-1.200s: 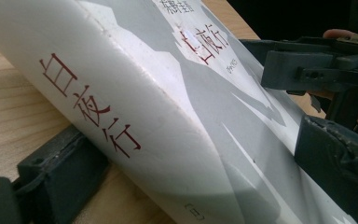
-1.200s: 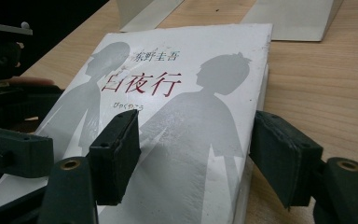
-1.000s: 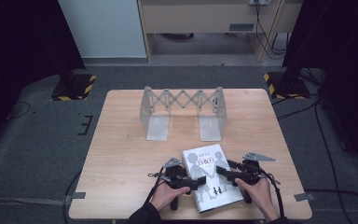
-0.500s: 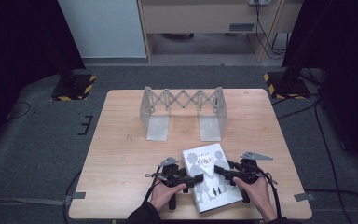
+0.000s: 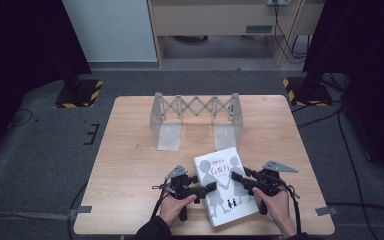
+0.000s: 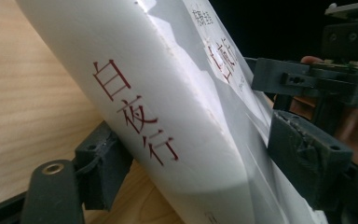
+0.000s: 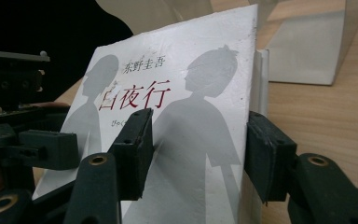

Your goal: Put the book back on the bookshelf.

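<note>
Dark carpet surrounds a pale wooden table in the high view, with a grey folding rack standing at the table's upper middle. Below it, at the lower centre of the frame, lies a white book with grey silhouettes and red characters on its cover. Coming in from the lower left, the left gripper has just been closing, its jaws straddling the book's spine side; one jaw presses the cover, the other sits at the underside. From the lower right, the right gripper has also been closing, one jaw on the cover and one at the page edge.
</note>
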### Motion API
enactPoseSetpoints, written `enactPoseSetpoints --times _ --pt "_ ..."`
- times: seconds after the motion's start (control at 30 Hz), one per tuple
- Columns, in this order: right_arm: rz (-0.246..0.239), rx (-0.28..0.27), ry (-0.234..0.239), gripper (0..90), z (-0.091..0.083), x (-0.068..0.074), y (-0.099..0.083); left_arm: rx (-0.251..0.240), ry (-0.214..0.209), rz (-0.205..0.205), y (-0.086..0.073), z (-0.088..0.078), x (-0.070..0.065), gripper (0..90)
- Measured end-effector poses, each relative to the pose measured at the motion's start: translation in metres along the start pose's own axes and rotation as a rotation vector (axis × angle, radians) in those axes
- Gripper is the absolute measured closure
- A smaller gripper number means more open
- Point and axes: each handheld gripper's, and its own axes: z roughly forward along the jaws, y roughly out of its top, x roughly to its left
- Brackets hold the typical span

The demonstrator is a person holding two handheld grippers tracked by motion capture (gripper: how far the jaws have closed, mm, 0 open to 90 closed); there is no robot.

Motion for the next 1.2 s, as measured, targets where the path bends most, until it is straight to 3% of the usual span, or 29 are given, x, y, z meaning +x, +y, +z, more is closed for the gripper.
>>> enactPoseSetpoints --times 0.23,0.4,0.47,0.53,0.7,0.9,0.97,1.07,1.2 --pt "-0.018 -0.069 0.058 50.3 -0.002 0.007 0.005 -0.067 -0.025 0.039 0.005 -0.003 -0.009 29.3" --pt "-0.030 -0.088 0.098 51.2 0.001 0.013 0.006 -0.108 -0.040 0.027 0.007 -0.007 -0.010 33.8" --pt "-0.026 -0.089 0.102 51.0 0.001 0.012 0.006 -0.115 -0.049 -0.009 0.009 -0.008 -0.010 37.6" --pt "-0.025 -0.088 0.108 50.8 0.001 0.011 0.006 -0.116 -0.053 -0.017 0.010 -0.009 -0.011 39.8" --pt "-0.008 -0.098 0.114 51.6 -0.001 0.009 0.007 -0.113 -0.053 -0.008 0.016 -0.012 -0.015 43.1" --pt "0.006 -0.152 0.052 48.4 -0.014 -0.003 0.011 -0.117 -0.059 0.013 0.030 -0.025 -0.018 48.1" --pt "-0.003 -0.171 0.000 45.9 -0.020 -0.010 0.012 -0.119 -0.057 0.027 0.035 -0.029 -0.019 49.6" --pt "-0.020 -0.165 -0.047 44.0 -0.023 -0.014 0.012 -0.119 -0.057 0.051 0.041 -0.034 -0.022 50.7" --pt "-0.067 -0.119 -0.164 40.0 -0.026 -0.023 0.011 -0.114 -0.055 0.076 0.045 -0.038 -0.026 51.8"
